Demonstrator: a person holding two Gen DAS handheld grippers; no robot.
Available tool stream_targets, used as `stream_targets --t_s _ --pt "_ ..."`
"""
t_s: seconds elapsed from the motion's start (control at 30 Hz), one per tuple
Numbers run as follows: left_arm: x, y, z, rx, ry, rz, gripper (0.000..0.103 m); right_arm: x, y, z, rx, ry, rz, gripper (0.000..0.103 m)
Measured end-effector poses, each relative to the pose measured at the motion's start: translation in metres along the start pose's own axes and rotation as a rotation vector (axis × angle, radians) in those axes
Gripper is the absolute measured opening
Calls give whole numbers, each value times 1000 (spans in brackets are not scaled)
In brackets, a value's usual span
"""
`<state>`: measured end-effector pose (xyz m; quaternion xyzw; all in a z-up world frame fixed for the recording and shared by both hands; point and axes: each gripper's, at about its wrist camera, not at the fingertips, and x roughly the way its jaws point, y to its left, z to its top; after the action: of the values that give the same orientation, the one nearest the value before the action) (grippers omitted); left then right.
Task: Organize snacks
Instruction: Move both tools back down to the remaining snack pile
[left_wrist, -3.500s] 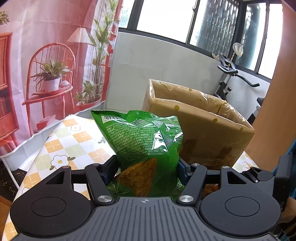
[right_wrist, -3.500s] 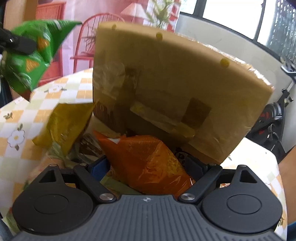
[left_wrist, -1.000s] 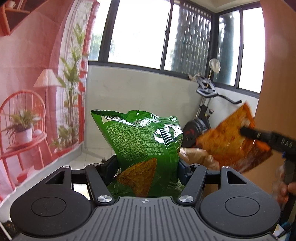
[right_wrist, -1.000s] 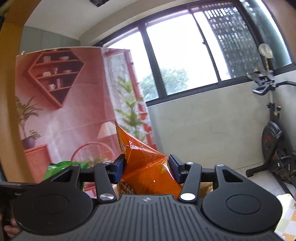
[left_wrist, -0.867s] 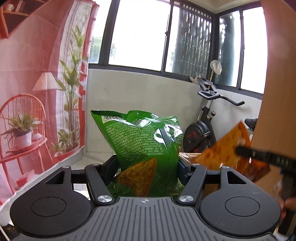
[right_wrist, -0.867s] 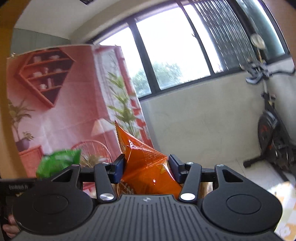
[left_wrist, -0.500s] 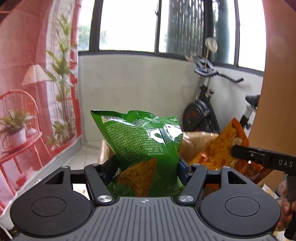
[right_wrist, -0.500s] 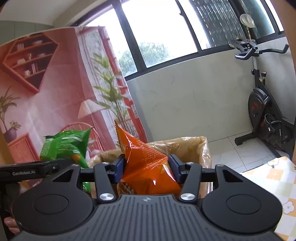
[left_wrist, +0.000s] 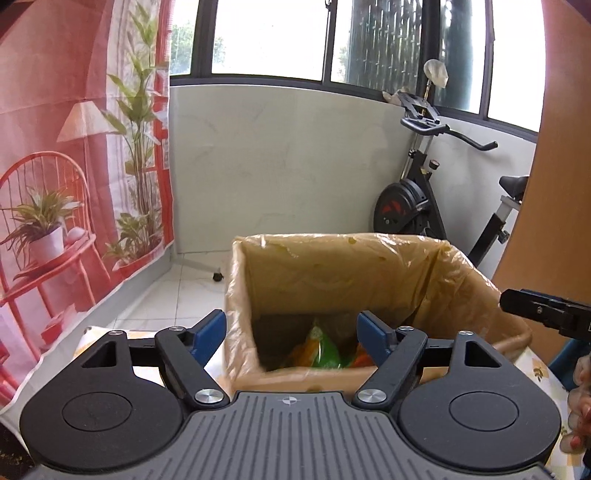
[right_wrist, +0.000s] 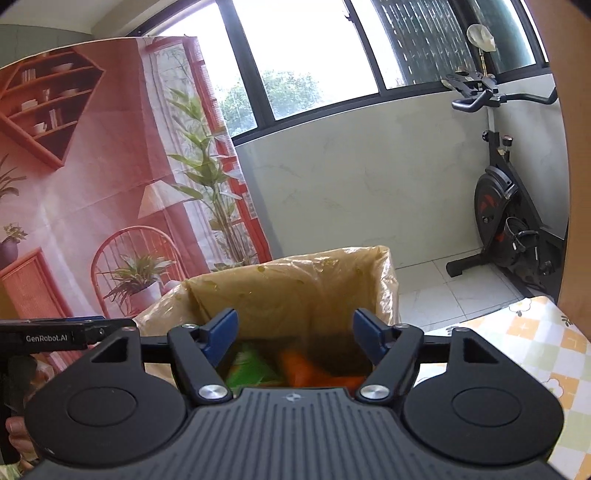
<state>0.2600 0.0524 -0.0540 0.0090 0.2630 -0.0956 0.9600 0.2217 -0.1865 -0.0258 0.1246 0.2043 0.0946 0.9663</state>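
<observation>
A cardboard box lined with a yellowish plastic bag (left_wrist: 343, 269) stands on the table, open at the top. Inside it lie a green snack bag (left_wrist: 323, 350) and an orange snack bag (left_wrist: 364, 360). My left gripper (left_wrist: 291, 330) is open and empty above the box's near rim. My right gripper (right_wrist: 293, 330) is open and empty above the box (right_wrist: 295, 291); the green bag (right_wrist: 249, 369) and orange bag (right_wrist: 310, 369) show blurred below it. Each gripper shows at the edge of the other's view.
The table has a yellow-checked floral cloth (right_wrist: 535, 339). An exercise bike (left_wrist: 417, 199) stands behind the box by the white wall. A red printed backdrop (left_wrist: 74, 147) hangs to the left. A wooden panel (left_wrist: 561, 147) rises at the right.
Both grippers have opened and let go of their bags. The green and orange bags have dropped into the box. Both grippers moved lower and closer over the box.
</observation>
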Motion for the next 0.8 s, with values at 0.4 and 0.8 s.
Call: stream_targets --t_s 0.4,0.8 --pt "-66 52 0 -38 -18 60 80 -48 -2 3 -3 -39 0 72" --pt "-89 77 -53 -91 70 58 81 -76 -16 -38 -9 54 -57 73"
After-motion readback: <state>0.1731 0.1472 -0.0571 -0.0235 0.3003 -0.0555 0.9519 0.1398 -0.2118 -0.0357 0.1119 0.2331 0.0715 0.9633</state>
